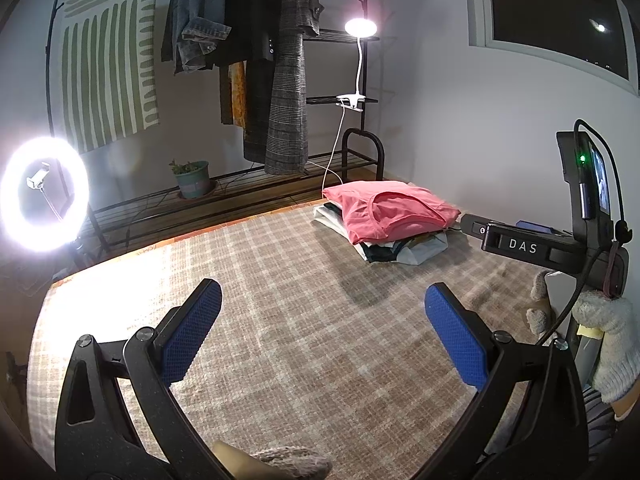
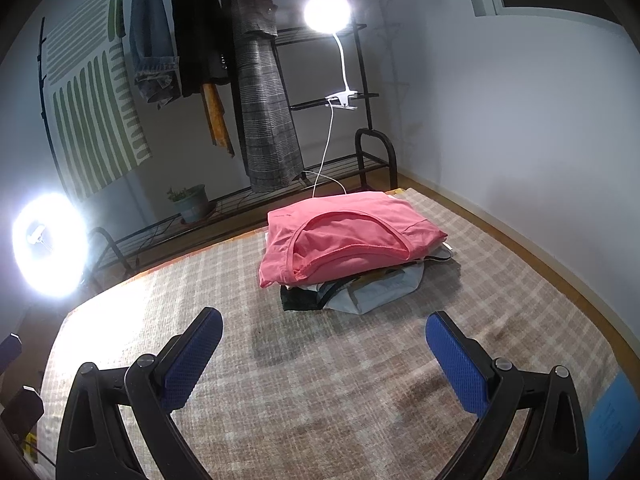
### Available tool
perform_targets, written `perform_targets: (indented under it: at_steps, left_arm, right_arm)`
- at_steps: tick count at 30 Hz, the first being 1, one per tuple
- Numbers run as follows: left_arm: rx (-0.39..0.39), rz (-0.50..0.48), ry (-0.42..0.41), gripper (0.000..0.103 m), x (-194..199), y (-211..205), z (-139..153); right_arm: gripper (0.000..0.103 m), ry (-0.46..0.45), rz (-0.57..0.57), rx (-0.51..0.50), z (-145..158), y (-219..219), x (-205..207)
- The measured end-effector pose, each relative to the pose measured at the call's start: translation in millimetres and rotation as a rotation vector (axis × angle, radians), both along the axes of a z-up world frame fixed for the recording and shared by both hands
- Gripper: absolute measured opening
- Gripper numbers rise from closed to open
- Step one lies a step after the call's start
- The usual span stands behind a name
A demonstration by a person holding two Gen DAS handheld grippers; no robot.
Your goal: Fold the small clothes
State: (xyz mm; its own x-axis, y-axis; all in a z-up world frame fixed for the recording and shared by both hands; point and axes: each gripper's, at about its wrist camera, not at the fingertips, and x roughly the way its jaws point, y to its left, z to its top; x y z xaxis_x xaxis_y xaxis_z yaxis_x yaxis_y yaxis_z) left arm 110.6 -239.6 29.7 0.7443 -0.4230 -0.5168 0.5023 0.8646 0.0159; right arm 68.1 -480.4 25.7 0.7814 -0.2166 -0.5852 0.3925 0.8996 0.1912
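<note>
A folded pink shirt (image 1: 394, 212) lies on top of a stack of folded clothes (image 1: 400, 250) at the far right of the checked beige mat (image 1: 280, 280). The shirt also shows in the right wrist view (image 2: 348, 236), on the stack (image 2: 360, 290) ahead of the fingers. My left gripper (image 1: 322, 332) is open and empty above the bare mat, well short of the stack. My right gripper (image 2: 324, 356) is open and empty, closer to the stack. Its body (image 1: 532, 246), held by a gloved hand, shows at the right of the left wrist view.
A black clothes rack (image 1: 256, 60) with hanging garments stands behind the mat. A clip lamp (image 1: 360, 28), a ring light (image 1: 42, 194) and a potted plant (image 1: 192, 178) are near it. A white wall (image 2: 520, 140) runs along the right.
</note>
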Motion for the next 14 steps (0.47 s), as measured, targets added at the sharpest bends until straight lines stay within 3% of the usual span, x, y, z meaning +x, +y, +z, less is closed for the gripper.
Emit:
perform_targets:
  at_steps: [14]
  left_arm:
    - [0.014, -0.010, -0.017, 0.103, -4.6, 2.3, -1.4]
  right_arm:
    - [0.103, 0.002, 0.010, -0.003, -0.7, -1.9, 1.7]
